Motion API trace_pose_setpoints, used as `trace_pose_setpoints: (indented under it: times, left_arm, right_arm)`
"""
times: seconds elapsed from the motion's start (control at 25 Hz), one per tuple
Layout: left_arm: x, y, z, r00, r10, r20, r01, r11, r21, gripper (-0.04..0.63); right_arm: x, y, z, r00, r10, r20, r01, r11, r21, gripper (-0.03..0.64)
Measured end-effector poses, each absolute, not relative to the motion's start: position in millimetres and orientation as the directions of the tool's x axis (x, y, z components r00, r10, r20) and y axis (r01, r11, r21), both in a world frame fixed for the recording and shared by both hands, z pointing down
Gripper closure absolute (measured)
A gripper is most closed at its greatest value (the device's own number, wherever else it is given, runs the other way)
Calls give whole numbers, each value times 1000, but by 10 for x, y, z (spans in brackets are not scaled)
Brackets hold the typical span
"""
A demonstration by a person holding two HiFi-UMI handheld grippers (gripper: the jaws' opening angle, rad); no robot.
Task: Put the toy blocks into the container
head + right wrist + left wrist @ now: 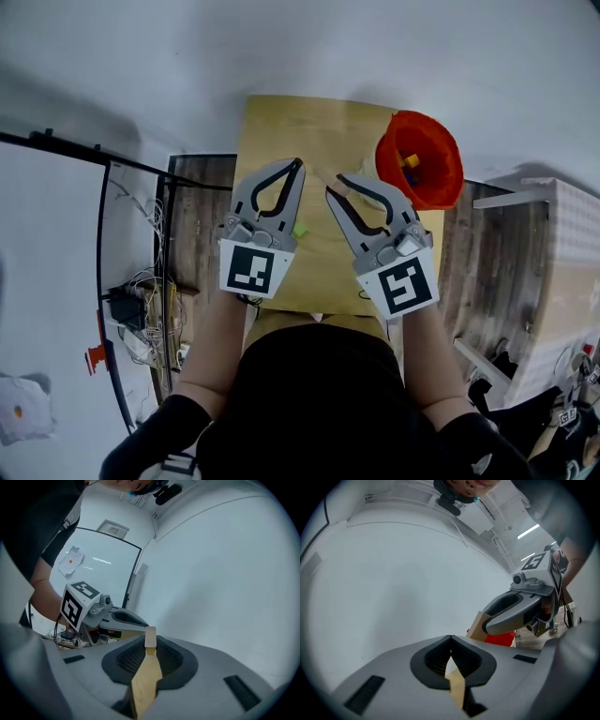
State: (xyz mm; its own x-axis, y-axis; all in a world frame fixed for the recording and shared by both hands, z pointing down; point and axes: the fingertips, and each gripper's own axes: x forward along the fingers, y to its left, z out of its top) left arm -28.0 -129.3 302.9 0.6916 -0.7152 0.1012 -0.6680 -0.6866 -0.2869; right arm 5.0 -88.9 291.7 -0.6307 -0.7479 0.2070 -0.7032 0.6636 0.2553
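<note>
In the head view the red container (422, 161) stands at the far right corner of the wooden table (281, 131), with several coloured blocks inside. A green block (300, 230) lies on the table between my grippers. My left gripper (298, 165) is shut and holds nothing; in its own view its tips (450, 639) meet. My right gripper (335, 184) is shut on a small pale wooden block (150, 638), pinched at its tips. Both grippers are held well above the table, pointing toward the far wall. The red container (499, 639) peeks out below the right gripper in the left gripper view.
A tangle of cables and a power strip (141, 314) lie on the floor at the left, next to a black stand (101, 244). A white cabinet (562, 272) stands at the right. A white wall (300, 47) rises just beyond the table.
</note>
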Motion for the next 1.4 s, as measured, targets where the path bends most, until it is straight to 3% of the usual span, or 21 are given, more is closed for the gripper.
trace_pose_setpoints:
  times: [0.64, 1.04, 1.28, 1.4]
  left_arm:
    - [1110, -1271, 2981, 800, -595, 70, -552, -778, -300, 584]
    - [1428, -1255, 3104, 785, -611, 107, -560, -772, -299, 584]
    - [1435, -1246, 3148, 765, -634, 116, -580, -755, -307, 584]
    - [1415, -1231, 3166, 752, -649, 120, -592, -743, -312, 584]
  right_arm:
    - [1418, -838, 2968, -467, -855, 225, -807, 516, 288, 534]
    - [1808, -867, 3132, -463, -850, 250, -805, 522, 283, 534]
    - [1983, -986, 3513, -342, -850, 401, -796, 489, 358, 534]
    - [1999, -992, 3610, -343, -837, 426, -792, 501, 347, 534]
